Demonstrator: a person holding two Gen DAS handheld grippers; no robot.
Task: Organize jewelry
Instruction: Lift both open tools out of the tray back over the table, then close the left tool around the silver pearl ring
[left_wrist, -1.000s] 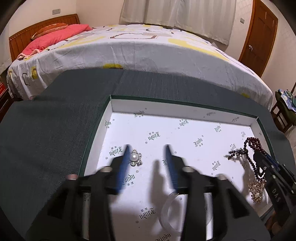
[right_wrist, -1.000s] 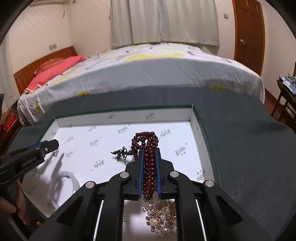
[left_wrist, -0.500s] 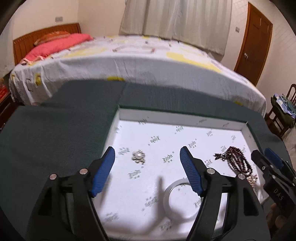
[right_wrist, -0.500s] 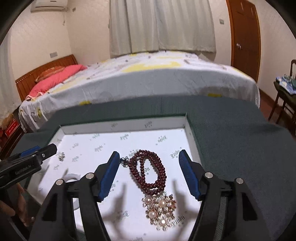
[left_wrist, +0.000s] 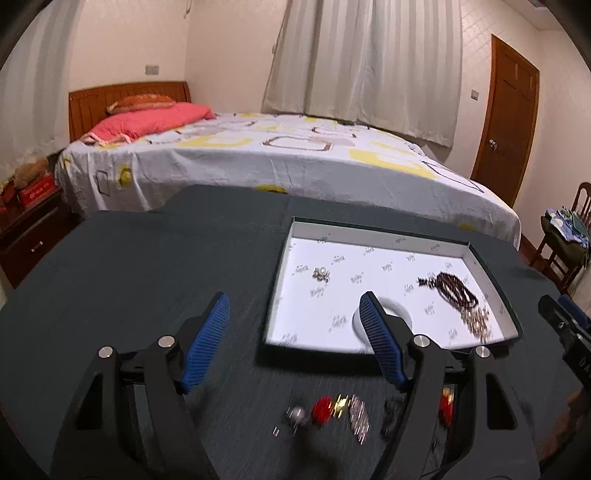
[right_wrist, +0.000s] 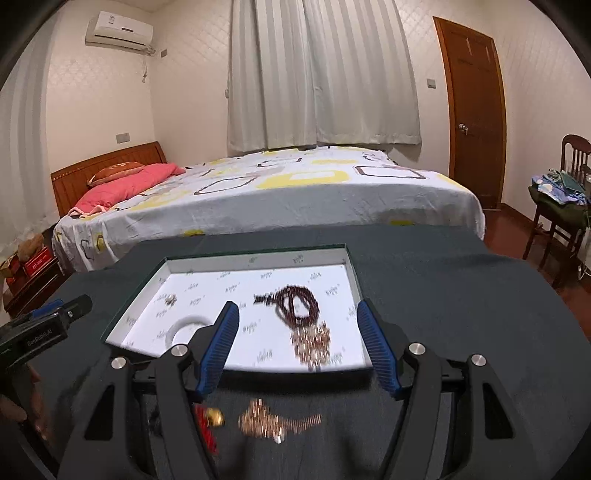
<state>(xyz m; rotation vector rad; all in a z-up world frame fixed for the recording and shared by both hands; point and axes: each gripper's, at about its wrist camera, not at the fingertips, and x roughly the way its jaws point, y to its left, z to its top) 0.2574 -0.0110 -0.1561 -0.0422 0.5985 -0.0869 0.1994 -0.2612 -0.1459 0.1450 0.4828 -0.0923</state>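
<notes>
Both the left gripper (left_wrist: 295, 341) and right gripper (right_wrist: 297, 345) stand with jaws apart, just opened, holding nothing. The bead necklace (right_wrist: 297, 306) lies inside the tray (right_wrist: 258, 256). Loose pieces, seemingly chains (right_wrist: 277, 422), lie before the tray on the desk (left_wrist: 129, 277); a hasty grab could snag or scatter them.

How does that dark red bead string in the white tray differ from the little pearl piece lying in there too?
The dark red bead string is far larger than the pearl piece. The string is a loop of many dark beads ending in a gold, pearl-studded pendant; the pearl piece is one pale pearl in a small sparkly setting. The string lies toward the tray's right side, the pearl piece near its left wall. Both rest loose on the tray floor, untouched.
</notes>
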